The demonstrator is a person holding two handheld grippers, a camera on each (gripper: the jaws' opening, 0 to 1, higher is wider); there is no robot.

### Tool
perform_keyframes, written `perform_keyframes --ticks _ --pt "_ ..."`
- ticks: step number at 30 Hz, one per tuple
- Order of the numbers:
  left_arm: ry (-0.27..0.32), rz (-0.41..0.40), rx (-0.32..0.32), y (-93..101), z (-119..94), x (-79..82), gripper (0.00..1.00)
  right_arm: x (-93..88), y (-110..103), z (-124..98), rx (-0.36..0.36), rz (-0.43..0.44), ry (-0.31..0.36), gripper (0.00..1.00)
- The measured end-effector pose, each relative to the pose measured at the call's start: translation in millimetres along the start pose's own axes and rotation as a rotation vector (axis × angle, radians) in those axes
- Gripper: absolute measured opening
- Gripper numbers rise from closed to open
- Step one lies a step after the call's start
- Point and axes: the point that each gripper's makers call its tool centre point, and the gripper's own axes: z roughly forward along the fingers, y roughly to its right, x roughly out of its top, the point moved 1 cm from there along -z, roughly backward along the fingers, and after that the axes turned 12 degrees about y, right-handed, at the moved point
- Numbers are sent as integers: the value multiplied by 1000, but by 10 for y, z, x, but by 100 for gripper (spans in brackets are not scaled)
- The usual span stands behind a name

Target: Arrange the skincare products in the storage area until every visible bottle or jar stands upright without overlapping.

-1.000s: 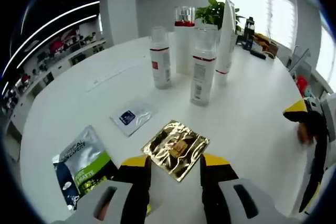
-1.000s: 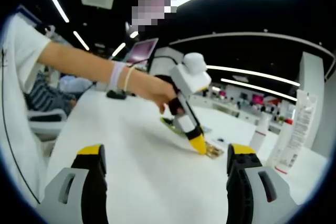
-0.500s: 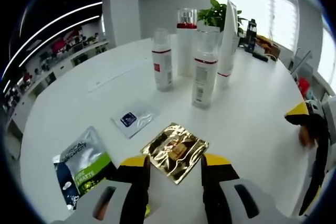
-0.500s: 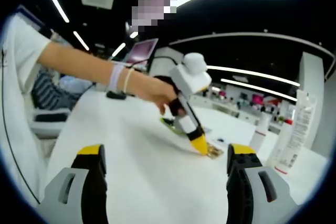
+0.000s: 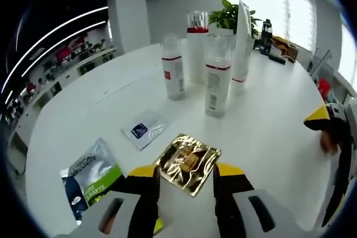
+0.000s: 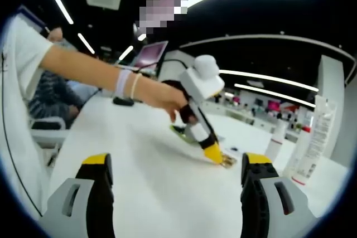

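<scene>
Three white bottles stand upright at the far side of the white table: one with a red band, a tall one with a red cap and a nearer one. A tall white tube stands beside them. A gold sachet lies flat just ahead of my left gripper, which is open with its jaws either side of the sachet's near edge. In the right gripper view the left gripper tips down over the gold sachet. My right gripper is open above bare table.
A clear sachet with a blue label and a grey-green sachet lie flat left of the gold one. The right gripper hangs at the table's right edge. A potted plant stands behind the bottles. A person's arm holds the left gripper.
The left gripper view has shifted slightly, so the sachets sit a little lower and nearer the jaws. The bottles and the right gripper have not moved.
</scene>
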Motion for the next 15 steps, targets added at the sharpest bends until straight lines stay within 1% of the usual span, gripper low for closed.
perform_keyframes --ticks 4,11,12,15 --pt "-28 13 -5 -17 -34 -55 40 0 -1 1 1 -1 0 94" --pt "-28 24 15 -89 -70 -55 39 -2 0 7 3 -1 -1 94" --pt "-26 19 20 -5 -121 -99 39 -3 1 8 3 -1 -2 94" --pt "-25 14 23 4 -142 -126 39 -6 -6 11 5 -1 -3 94"
